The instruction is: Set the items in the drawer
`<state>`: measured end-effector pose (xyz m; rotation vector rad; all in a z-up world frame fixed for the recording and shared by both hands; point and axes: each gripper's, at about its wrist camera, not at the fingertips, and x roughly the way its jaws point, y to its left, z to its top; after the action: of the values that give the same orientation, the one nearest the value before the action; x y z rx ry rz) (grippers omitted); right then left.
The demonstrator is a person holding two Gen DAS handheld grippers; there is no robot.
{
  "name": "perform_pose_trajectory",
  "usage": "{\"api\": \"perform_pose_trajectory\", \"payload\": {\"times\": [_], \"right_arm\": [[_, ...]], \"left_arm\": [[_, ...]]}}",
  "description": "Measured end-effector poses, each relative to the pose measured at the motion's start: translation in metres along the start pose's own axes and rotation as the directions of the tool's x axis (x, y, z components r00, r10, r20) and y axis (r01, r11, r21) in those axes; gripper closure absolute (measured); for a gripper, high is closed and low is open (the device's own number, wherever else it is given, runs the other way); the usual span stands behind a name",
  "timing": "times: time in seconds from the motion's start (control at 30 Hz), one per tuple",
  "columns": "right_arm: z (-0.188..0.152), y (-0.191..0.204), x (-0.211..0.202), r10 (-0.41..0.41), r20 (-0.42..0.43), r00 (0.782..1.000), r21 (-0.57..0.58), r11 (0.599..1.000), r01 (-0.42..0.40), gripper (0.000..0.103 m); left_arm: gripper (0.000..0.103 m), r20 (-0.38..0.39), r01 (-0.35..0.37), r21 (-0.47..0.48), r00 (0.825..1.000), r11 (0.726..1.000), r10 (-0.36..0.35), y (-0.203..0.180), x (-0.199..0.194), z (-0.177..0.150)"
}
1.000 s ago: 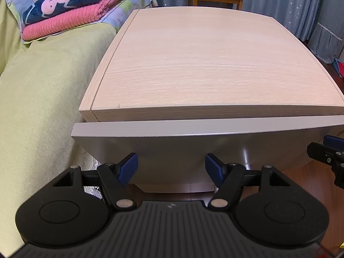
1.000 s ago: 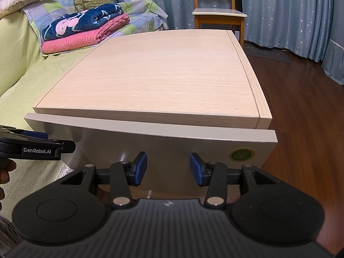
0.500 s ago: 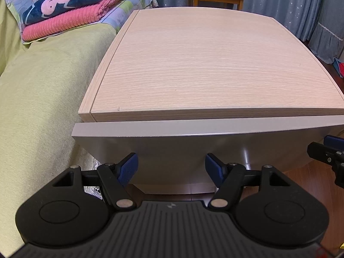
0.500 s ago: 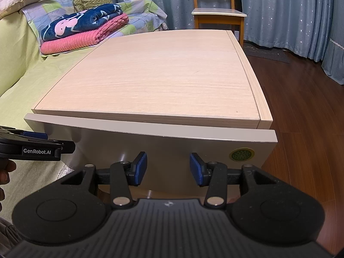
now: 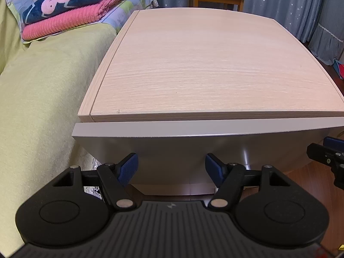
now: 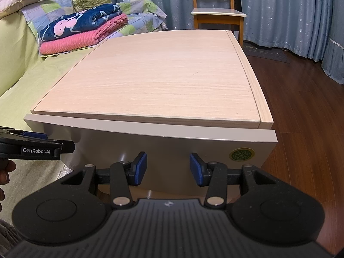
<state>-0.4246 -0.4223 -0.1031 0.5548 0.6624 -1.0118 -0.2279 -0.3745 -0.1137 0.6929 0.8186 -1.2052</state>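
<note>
A low cabinet with a pale wood top [image 5: 210, 64] [image 6: 154, 81] fills both views. Its grey drawer front [image 5: 182, 148] [image 6: 172, 142] sits just under the top, pushed in, and its inside is hidden. My left gripper [image 5: 171, 167] is open, empty, close before the drawer front's left half. My right gripper [image 6: 168, 168] is open too, empty, before the right half near a round green sticker [image 6: 241, 154]. Each gripper shows at the edge of the other's view: the right gripper [image 5: 329, 157], the left gripper [image 6: 36, 146]. No loose items show.
A yellow-green covered sofa [image 5: 38, 99] lies left of the cabinet with folded pink and navy blankets [image 5: 71, 10] [image 6: 83, 28]. A wooden chair [image 6: 217, 10] and blue curtains [image 6: 286, 10] stand behind. Dark wood floor [image 6: 301, 107] runs along the right. A hand [image 6: 5, 176] holds the left gripper.
Nothing clear beyond a slight drift of the views; both grippers stay open in front of the drawer.
</note>
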Motion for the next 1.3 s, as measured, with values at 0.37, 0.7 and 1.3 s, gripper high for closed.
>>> {"api": "perform_pose_trajectory", "payload": {"times": [0.37,0.7,1.3], "right_arm": [[0.001,0.002,0.002,-0.007,-0.002,1.0,0.013,1.0,0.008,0.061],[0.002,0.005,0.003,-0.015,-0.006,1.0,0.017,1.0,0.016,0.056],[-0.005,0.007,-0.019,-0.045,-0.066,0.997,-0.001,0.999,0.045,0.02]], "left_arm": [[0.033,-0.003,0.001,-0.002,1.0,1.0,-0.001,0.002,0.002,0.003],[0.033,-0.005,0.0,-0.004,1.0,1.0,0.0,0.001,0.003,0.005],[0.027,-0.023,-0.042,-0.054,0.999,0.998,0.04,0.002,-0.034,-0.004]]}}
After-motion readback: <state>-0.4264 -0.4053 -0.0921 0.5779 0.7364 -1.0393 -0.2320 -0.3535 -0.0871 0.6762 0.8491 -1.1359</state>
